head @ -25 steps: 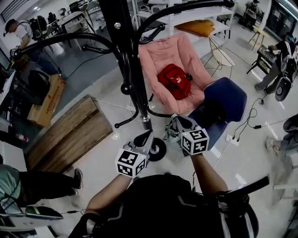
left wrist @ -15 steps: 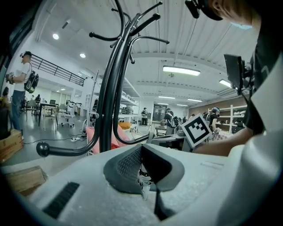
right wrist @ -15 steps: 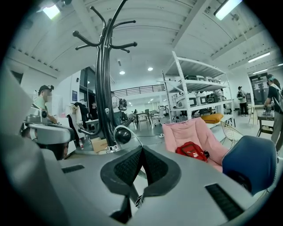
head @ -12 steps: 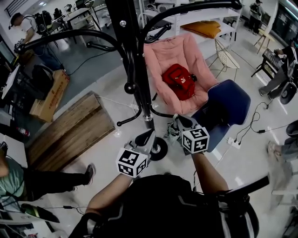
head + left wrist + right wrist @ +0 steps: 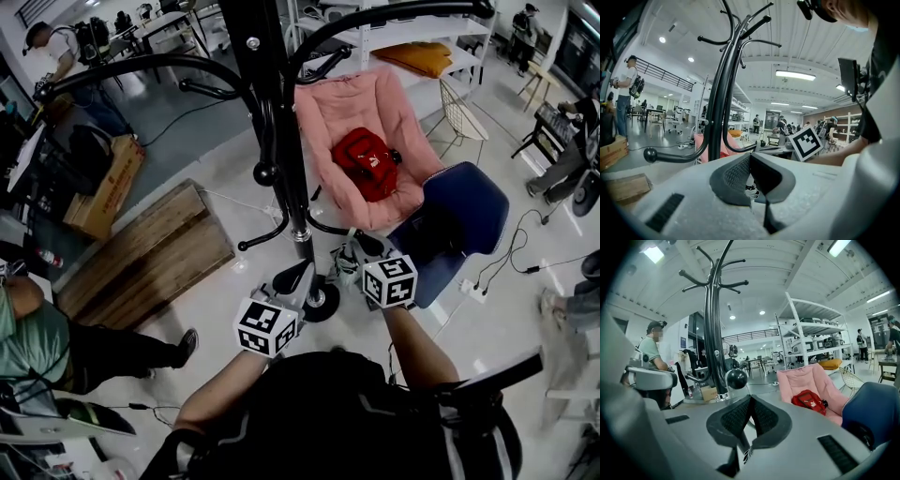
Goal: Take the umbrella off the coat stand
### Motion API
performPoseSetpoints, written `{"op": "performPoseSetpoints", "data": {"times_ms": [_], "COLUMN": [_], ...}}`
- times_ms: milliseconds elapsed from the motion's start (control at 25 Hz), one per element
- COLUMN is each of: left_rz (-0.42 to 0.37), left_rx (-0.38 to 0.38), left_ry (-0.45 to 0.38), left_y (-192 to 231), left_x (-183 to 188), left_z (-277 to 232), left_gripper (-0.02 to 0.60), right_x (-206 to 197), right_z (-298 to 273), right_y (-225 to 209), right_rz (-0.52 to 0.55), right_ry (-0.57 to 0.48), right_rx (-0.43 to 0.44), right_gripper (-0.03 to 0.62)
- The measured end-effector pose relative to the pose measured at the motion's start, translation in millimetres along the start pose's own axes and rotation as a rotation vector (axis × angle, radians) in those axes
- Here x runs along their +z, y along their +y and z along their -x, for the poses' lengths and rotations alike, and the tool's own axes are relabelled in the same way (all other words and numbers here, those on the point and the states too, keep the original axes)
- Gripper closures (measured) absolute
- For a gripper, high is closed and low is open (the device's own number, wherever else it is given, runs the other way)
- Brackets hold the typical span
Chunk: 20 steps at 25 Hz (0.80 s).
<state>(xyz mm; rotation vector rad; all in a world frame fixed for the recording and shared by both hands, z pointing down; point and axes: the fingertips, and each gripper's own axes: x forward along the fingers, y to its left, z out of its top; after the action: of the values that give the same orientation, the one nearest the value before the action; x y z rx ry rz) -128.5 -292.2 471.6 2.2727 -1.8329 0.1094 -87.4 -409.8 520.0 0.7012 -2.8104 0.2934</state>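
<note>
A black coat stand (image 5: pixel 278 141) rises right in front of me, its curved hooks ending in ball tips; its round base (image 5: pixel 320 302) stands on the floor between my grippers. I see no umbrella on it in any view. My left gripper (image 5: pixel 292 277) is held low just left of the pole, jaws shut and empty. My right gripper (image 5: pixel 360 246) sits just right of the pole, also shut on nothing. The stand (image 5: pixel 718 98) fills the left gripper view above the left gripper (image 5: pixel 749 158). In the right gripper view the stand (image 5: pixel 711 333) stands left of centre above the right gripper (image 5: pixel 750 402).
A pink chair (image 5: pixel 330 112) with a red bag (image 5: pixel 366 163) stands behind the stand, a blue chair (image 5: pixel 459 211) to its right. A wooden pallet (image 5: pixel 141 262) and a cardboard box (image 5: pixel 105 187) lie to the left. A seated person's leg (image 5: pixel 122 352) is at lower left.
Both grippers have stayed low by the pole, shut. The view has shifted slightly, and the seated person's leg at lower left has moved further right.
</note>
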Motion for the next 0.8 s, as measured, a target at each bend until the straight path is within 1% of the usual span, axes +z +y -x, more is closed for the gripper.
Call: {"op": "performPoseSetpoints", "data": {"times_ms": [200, 440, 800], "left_rz": [0.000, 0.006, 0.008], "left_rx": [0.010, 0.021, 0.035], "left_ry": [0.004, 0.004, 0.007], "left_y": [2, 9, 18], "left_x": [-1, -2, -2], "left_z": [5, 11, 23], "left_gripper": [0.572, 0.572, 0.574], "right_x": [-6, -3, -7], "right_z": [-5, -15, -29], "right_y": [5, 15, 28], "right_rz": [-0.022, -0.001, -0.007], "right_ry": [0.009, 0.008, 0.018], "right_rx": [0.008, 0.018, 0.019], "right_gripper": [0.588, 0.588, 0.588]}}
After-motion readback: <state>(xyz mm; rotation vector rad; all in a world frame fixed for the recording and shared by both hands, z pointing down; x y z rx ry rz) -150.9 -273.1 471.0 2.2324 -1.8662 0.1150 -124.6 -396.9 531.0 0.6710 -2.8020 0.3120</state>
